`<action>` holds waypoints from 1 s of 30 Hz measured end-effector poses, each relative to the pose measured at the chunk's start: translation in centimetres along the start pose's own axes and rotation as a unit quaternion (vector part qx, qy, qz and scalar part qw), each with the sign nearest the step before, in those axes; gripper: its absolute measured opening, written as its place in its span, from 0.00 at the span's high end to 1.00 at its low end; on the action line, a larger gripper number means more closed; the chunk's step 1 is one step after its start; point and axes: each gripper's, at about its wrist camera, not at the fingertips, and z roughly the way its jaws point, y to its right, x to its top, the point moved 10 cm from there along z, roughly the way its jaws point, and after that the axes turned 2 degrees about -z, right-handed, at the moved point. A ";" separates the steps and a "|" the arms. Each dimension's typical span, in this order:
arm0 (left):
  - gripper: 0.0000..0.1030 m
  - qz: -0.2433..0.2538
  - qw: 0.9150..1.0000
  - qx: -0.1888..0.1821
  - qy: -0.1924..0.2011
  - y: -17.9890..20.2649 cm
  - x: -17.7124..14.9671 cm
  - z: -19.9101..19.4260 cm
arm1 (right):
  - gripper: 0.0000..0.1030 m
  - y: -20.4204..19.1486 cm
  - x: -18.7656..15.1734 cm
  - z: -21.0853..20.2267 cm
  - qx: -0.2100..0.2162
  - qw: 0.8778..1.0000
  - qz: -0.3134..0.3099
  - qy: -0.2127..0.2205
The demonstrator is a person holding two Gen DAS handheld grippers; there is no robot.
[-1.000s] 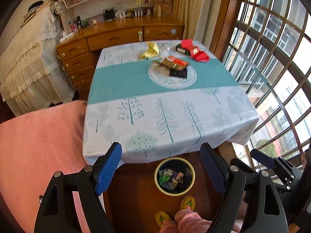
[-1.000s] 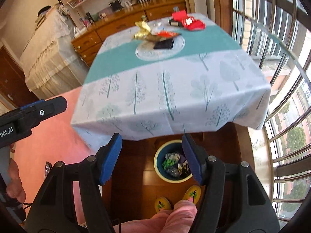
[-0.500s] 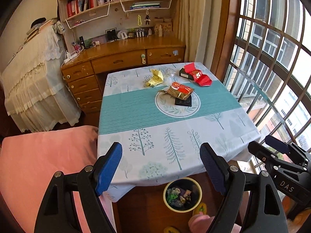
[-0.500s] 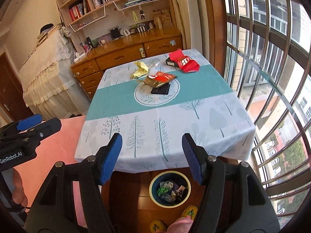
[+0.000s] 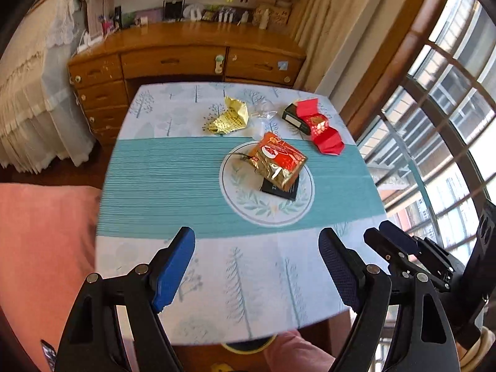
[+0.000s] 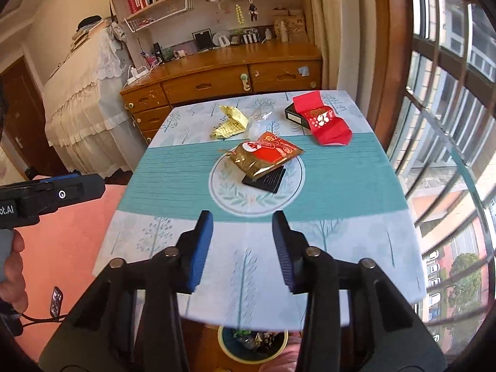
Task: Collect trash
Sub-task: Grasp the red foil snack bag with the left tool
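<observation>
a bin (image 6: 252, 345) holding scraps sits on the floor under the near edge of the table (image 6: 356, 248), where two hand-held grippers hang above the tree-print tablecloth with nothing between their pads. the right gripper (image 6: 242, 249) has its jaws closing, at a middling gap and empty, aimed down toward the middle of the cloth. the left gripper (image 5: 257, 271) stands wide and clear of everything, its blue pads apart over the near white band. further in, on the round leaf print at the centre, a red and gold snack bag (image 6: 263, 156) lies tilted on top of a flat black packet (image 6: 266, 181). beyond that, toward the far edge, sit a crumpled yellow wrapper (image 6: 231, 124), a clear plastic scrap (image 6: 260, 119), and a red envelope (image 6: 325, 124) draped over a small dark box (image 6: 293, 114). the step in hand looks like the reach for the next piece. to do it well, each gripper probably needs to travel further in, spread wide enough to span the puffy bag, and pinch it by an edge rather than pressing it flat, lifting cleanly so the black packet beneath does not slide off with it.
</observation>
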 end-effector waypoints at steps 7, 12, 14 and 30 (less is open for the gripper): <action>0.21 -0.095 0.993 -0.011 -0.072 0.7 5.9 16.5 | 0.80 7.4 6.3 13.4 0.022 0.998 -0.021 -0.048; 0.24 -0.150 0.983 -0.001 -0.103 -0.2 8.0 25.2 | 0.85 10.5 8.4 23.4 0.041 0.995 -0.033 -0.089; 0.24 -0.156 0.982 0.002 -0.107 -0.5 8.8 27.3 | 0.85 10.4 7.9 25.8 0.048 0.993 -0.037 -0.100; 0.38 -0.134 0.981 -0.007 -0.140 1.6 11.4 35.0 | 0.86 9.6 6.3 34.0 0.100 0.982 -0.071 -0.141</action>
